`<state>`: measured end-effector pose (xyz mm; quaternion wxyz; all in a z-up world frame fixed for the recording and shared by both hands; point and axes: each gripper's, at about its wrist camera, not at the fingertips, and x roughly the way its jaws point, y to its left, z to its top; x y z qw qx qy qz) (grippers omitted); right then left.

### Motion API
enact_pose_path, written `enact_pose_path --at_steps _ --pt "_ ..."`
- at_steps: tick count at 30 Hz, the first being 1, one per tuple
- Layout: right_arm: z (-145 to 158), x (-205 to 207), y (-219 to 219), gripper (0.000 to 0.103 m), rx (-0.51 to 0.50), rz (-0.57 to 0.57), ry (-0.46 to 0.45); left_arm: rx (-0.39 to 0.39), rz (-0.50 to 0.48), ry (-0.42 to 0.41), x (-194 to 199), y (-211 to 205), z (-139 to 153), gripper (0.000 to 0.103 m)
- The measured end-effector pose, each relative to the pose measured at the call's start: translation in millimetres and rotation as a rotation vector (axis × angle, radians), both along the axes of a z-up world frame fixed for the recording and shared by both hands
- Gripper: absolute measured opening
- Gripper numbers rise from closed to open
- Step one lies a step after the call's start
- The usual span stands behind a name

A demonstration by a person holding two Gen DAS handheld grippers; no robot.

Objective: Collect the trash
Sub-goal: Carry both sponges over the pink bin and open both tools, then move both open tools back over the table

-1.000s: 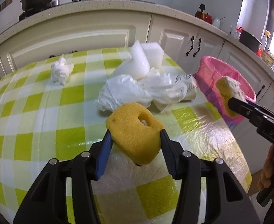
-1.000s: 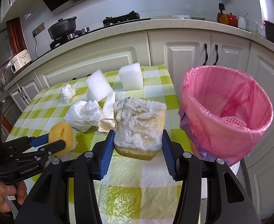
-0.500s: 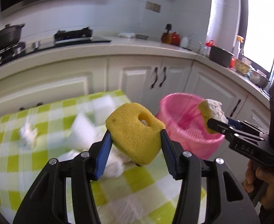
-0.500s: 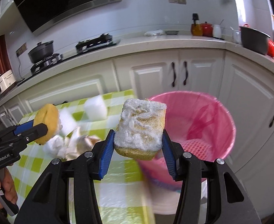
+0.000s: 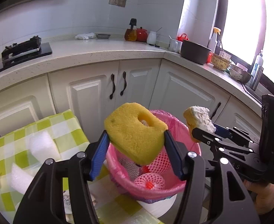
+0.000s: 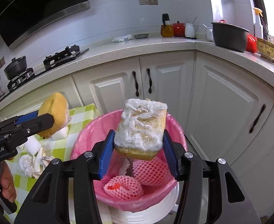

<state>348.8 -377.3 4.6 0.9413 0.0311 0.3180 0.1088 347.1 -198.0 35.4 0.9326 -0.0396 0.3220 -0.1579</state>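
The left hand-held gripper (image 5: 137, 145) carries a yellow sponge (image 5: 135, 132) between its blue pads; its jaws are opening, the pads still touching the sponge. The right hand-held gripper (image 6: 139, 145), jaws also opening, carries a frayed scouring sponge (image 6: 141, 128). Just below and ahead of both sits a pink-lined bin (image 6: 84, 136) holding foam netting (image 6: 151, 169). Left of the left hand-held gripper, the checked surface (image 5: 69, 130) bears white foam blocks (image 5: 41, 147).

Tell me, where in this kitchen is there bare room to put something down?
The front strip of the countertop is bare between the gas hob and the dark pot. The checked table is crowded with foam blocks and crumpled paper; the pink bin already holds foam nets.
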Motion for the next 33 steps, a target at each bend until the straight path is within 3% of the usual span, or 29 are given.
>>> enact_pose_path --at_steps 4,5,13,15,19,33 --pt "-6.0 10.0 -11.6 0.058 0.0 -0.03 0.019 -0.004 0.018 0.035 14.8 -4.3 -8.6 0.075" --pt "-7.0 10.4 -12.7 0.063 -0.002 -0.037 0.017 -0.012 0.02 0.038 16.2 -3.4 -9.9 0.075" --pt "-2.7 -3.8 -3.9 0.07 -0.019 -0.041 -0.018 -0.028 0.076 0.015 -6.5 25.5 -6.5 0.075" --pt "1.4 -14.4 3.0 0.078 -0.021 -0.035 -0.04 -0.029 0.117 -0.01 -23.6 42.8 -3.0 0.075" --pt "9.7 -37.2 21.9 0.085 0.001 0.005 -0.066 -0.028 0.2 -0.046 -61.7 82.8 4.8 0.075" --pt "11.8 -114.7 118.4 0.085 0.024 0.136 -0.068 0.035 0.505 -0.111 -226.7 236.7 18.1 0.076"
